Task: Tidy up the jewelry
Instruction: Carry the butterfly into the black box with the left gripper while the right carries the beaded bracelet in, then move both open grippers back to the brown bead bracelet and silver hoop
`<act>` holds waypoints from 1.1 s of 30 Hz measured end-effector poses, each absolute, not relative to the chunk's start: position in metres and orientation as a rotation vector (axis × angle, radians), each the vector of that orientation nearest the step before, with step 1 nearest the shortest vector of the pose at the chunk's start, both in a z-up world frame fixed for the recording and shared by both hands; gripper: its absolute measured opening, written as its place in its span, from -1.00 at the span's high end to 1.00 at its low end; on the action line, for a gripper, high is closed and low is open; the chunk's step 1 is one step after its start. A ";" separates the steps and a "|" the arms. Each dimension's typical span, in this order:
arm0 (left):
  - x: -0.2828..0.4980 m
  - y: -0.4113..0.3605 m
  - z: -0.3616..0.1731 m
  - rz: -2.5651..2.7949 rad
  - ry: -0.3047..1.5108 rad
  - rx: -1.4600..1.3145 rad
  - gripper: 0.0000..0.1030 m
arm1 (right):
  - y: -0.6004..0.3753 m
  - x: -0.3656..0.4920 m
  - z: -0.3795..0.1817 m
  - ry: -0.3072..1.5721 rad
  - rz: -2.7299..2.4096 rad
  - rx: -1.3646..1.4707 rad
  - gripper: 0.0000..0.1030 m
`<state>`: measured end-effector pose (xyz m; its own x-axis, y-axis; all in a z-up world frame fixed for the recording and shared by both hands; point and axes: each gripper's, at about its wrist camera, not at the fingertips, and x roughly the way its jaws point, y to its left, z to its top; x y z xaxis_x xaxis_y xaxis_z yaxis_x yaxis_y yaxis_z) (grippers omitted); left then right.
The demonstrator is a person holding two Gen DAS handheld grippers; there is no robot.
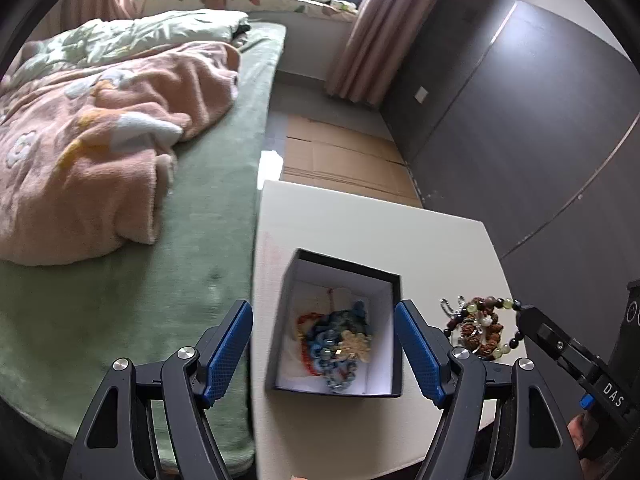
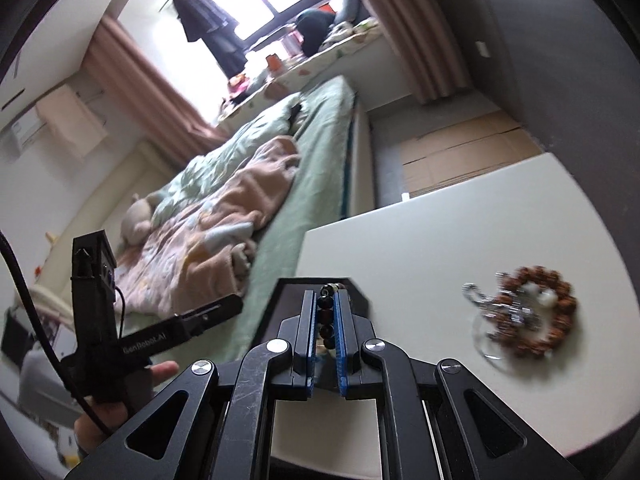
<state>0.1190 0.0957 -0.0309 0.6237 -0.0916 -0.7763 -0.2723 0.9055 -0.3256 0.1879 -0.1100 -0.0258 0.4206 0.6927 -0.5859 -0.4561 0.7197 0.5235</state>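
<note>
A black box with a white inside (image 1: 384,296) stands on the white table (image 1: 360,220). In it lie a blue bead bracelet (image 1: 332,340), an orange cord and a gold flower piece (image 1: 354,344). My left gripper (image 1: 324,344) is open, its blue pads on either side of the box. My right gripper (image 2: 325,312) is shut on a dark and green bead bracelet (image 1: 496,304), held above a pile of jewelry to the right of the box. The pile holds a brown seed bracelet (image 2: 536,312) and a silver chain (image 2: 476,296). The box's black corner (image 2: 356,288) shows just past my right fingers.
A bed with a green sheet (image 1: 200,240) and a pink blanket (image 1: 100,140) runs along the table's left side. Flattened cardboard (image 1: 344,160) lies on the floor beyond the table. A dark wall (image 1: 520,120) stands to the right.
</note>
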 end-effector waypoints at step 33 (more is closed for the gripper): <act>0.119 0.090 -0.018 0.118 0.843 -0.465 -0.76 | -0.135 0.216 0.004 0.958 0.678 0.268 -0.37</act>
